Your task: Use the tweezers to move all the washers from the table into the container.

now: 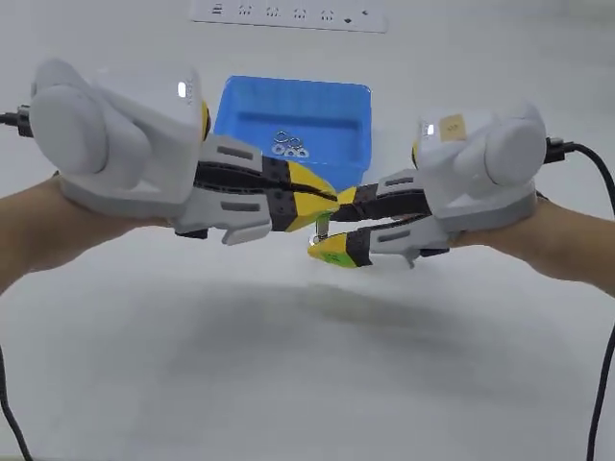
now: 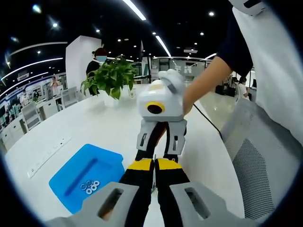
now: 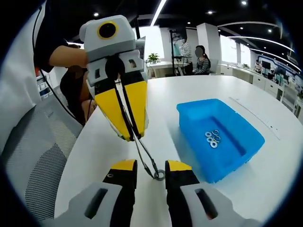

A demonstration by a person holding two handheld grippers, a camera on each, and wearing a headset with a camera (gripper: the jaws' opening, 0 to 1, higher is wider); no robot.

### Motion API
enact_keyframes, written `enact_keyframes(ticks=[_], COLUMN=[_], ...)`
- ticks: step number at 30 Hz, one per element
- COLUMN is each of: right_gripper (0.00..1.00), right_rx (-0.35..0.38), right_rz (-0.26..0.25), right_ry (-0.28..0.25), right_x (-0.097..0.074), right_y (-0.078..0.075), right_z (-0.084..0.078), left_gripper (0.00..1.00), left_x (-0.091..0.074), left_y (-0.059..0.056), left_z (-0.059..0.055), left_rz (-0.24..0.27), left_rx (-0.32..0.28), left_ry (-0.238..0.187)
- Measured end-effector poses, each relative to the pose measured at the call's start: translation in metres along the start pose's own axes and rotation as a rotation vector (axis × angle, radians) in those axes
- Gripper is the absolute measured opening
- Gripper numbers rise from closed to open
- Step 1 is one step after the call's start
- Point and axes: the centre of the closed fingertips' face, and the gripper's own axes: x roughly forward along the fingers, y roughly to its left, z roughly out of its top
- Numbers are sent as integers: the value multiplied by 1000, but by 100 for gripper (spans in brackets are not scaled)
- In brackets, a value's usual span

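A wide white table (image 1: 307, 384) stretches across an open office, with a potted plant (image 2: 111, 75) at its far end and a white power strip (image 1: 288, 14) lying along the edge beyond the work. On the tabletop sits a blue container (image 3: 239, 142), shallow and rectangular. A small cluster of washers (image 3: 212, 138) lies near the middle of its floor.

In front of the container, a person brings two handheld tools nose to nose above the table. The left gripper (image 2: 154, 164) has its yellow-tipped jaws pressed together on a pair of thin dark tweezers (image 3: 142, 147), which slant down out of the jaws toward the other tool. The right gripper (image 3: 151, 166) faces it with its jaws parted, a clear gap showing between the pads.

At the tweezers' tip, in that gap between the right gripper's fingertips, is a single metal washer (image 3: 159, 176), raised off the table and close against one pad. Whether it touches that pad cannot be made out. From the head view, the meeting point of the two tools sits just on the near side of the container, not over it.
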Motion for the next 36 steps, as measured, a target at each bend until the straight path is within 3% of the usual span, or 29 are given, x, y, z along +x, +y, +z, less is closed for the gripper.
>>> enact_keyframes(ticks=[6,20,23,24,25,27,31,36], right_gripper=[16,10,9,9,9,9,9,9], right_rx=[-28,-123,-126,-124,-123,-115,-112,-112], right_rz=[41,43,32,32,31,29,22,12], right_ry=[25,51,53,52,52,49,50,37], right_x=[2,1,1,1,1,1,0,-4], right_y=[5,5,3,3,4,5,5,6], right_z=[-3,-4,-4,-4,-4,-4,-4,4], left_gripper=[5,5,6,6,7,13,28,32], left_x=[-1,2,3,2,1,-2,-9,-21], left_y=[1,1,5,6,6,3,-11,-19], left_z=[-2,-1,-1,-2,-2,-1,0,-7], left_rz=[-1,2,44,55,59,65,54,87], left_rx=[0,16,-64,-134,-161,-140,-156,-167], left_ry=[2,19,4,-3,-7,-12,-20,-15])
